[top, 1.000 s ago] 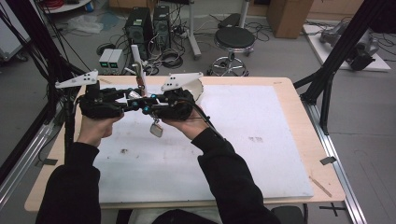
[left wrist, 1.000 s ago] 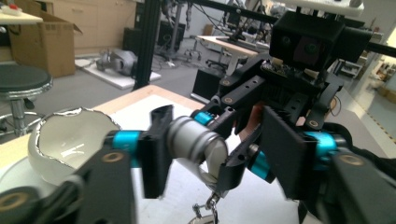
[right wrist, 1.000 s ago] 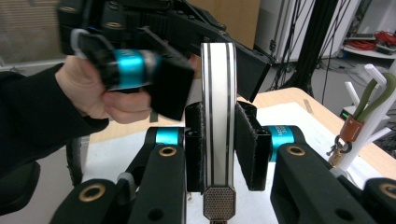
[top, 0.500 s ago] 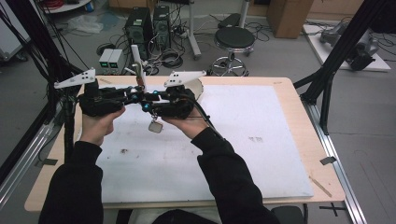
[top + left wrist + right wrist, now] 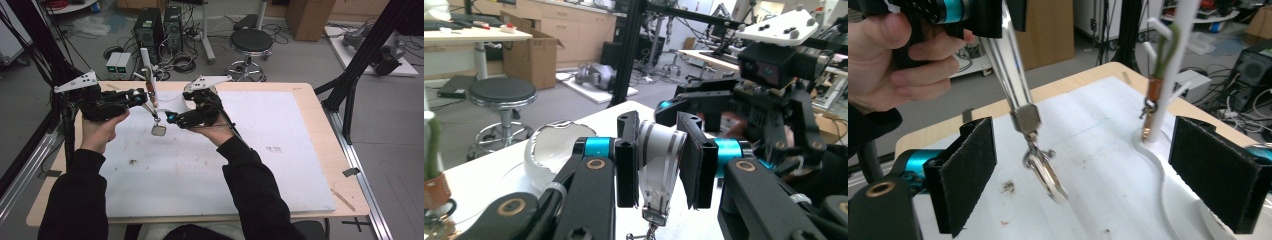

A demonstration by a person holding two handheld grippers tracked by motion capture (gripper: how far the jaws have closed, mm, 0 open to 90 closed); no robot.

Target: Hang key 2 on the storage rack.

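Now level, left gripper (image 5: 143, 98) facing right gripper (image 5: 170, 118)

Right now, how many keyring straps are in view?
2. The silver strap is clamped in the left tool, its ring dangling above the white mat. The green strap hangs on the white stand. None seems hidden.

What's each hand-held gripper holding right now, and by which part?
The left hand-held gripper clamps the strap of a keychain by its upper end; the ring dangles below. The right hand-held gripper holds nothing; its jaws have just opened around the ring.
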